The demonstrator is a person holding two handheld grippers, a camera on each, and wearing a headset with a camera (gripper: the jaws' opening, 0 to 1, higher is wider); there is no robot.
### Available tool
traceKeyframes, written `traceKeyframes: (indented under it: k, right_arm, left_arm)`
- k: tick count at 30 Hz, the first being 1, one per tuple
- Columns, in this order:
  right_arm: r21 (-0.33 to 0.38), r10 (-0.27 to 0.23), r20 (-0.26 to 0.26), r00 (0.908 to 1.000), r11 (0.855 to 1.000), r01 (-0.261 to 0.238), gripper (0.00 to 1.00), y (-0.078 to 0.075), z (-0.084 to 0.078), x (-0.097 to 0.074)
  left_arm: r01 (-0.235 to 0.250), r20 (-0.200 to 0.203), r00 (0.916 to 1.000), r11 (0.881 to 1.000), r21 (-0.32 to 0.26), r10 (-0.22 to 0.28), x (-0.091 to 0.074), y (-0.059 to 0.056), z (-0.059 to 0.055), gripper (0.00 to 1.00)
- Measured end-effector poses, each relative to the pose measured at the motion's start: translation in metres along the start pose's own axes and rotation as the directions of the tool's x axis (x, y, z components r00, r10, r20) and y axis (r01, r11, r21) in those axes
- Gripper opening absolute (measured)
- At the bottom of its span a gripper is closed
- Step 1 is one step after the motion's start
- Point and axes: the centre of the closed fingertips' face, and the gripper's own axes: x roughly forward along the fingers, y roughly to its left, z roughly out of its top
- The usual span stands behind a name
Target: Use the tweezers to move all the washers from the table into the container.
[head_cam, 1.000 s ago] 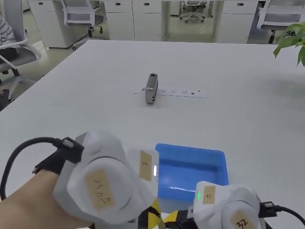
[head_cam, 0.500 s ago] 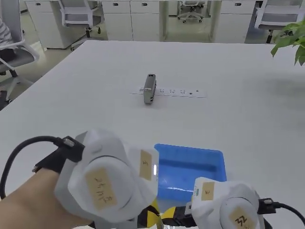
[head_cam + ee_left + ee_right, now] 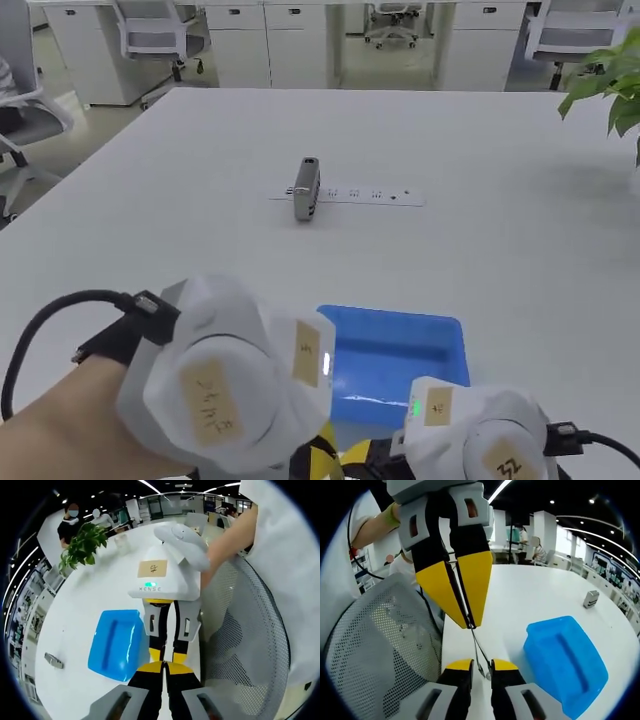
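A blue container (image 3: 398,352) sits on the white table (image 3: 180,200), just beyond both grippers; it also lies in the left gripper view (image 3: 117,642) and the right gripper view (image 3: 565,655). My left gripper (image 3: 468,622) and right gripper (image 3: 481,666) point tip to tip at the table's near edge. The left one's yellow jaws are shut on thin metal tweezers (image 3: 476,645). The tweezers' far end lies between the right gripper's narrow jaws. In the head view the left gripper (image 3: 318,458) and right gripper (image 3: 362,460) meet at the bottom edge.
A white power strip (image 3: 362,194) and a small grey device (image 3: 306,188) lie mid-table. A plant (image 3: 605,80) stands at the far right. A mesh chair back (image 3: 245,645) is close behind the table's near edge. Office chairs and desks stand beyond the table.
The head camera has shifted slightly. Both grippers stay tip to tip in about the same place.
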Motion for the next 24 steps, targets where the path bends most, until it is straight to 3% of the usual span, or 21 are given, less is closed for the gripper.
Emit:
traceKeyframes:
  k: [7, 11, 14, 17, 21, 24]
  right_arm:
    - [0.000, -0.002, 0.033, 0.9994, 1.000, 0.002, 0.11, 0.003, 0.013, -0.003]
    - [0.019, -0.017, 0.007, 0.9998, 1.000, 0.017, 0.06, -0.002, 0.008, 0.001]
    - [0.049, 0.001, 0.012, 0.9999, 0.999, -0.002, 0.05, -0.001, 0.006, 0.001]
    - [0.045, -0.002, 0.009, 1.0000, 0.999, 0.001, 0.03, -0.003, 0.006, -0.001]
    - [0.104, -0.015, 0.023, 0.9996, 0.995, 0.013, 0.02, -0.009, 0.004, -0.003]
    - [0.143, -0.021, 0.043, 0.9988, 0.990, 0.015, 0.02, -0.011, 0.004, -0.004]
  left_arm:
    - [0.020, -0.001, 0.9998, 0.999, -0.030, -0.020, 0.001, 0.000, 0.001, 0.00]
    - [0.025, -0.008, 0.9997, 0.999, -0.042, -0.025, 0.004, 0.000, 0.000, 0.00]
    - [0.021, 0.000, 0.9998, 0.999, -0.049, -0.021, 0.004, 0.000, 0.002, 0.00]
    - [-0.003, 0.052, 0.9986, 0.995, -0.100, 0.009, 0.005, 0.004, 0.004, 0.01]
    - [-0.028, 0.091, 0.9949, 0.986, -0.165, 0.044, 0.004, 0.007, 0.002, 0.14]
    - [-0.058, 0.142, 0.9855, 0.970, -0.238, 0.094, 0.003, 0.009, 0.004, 0.22]
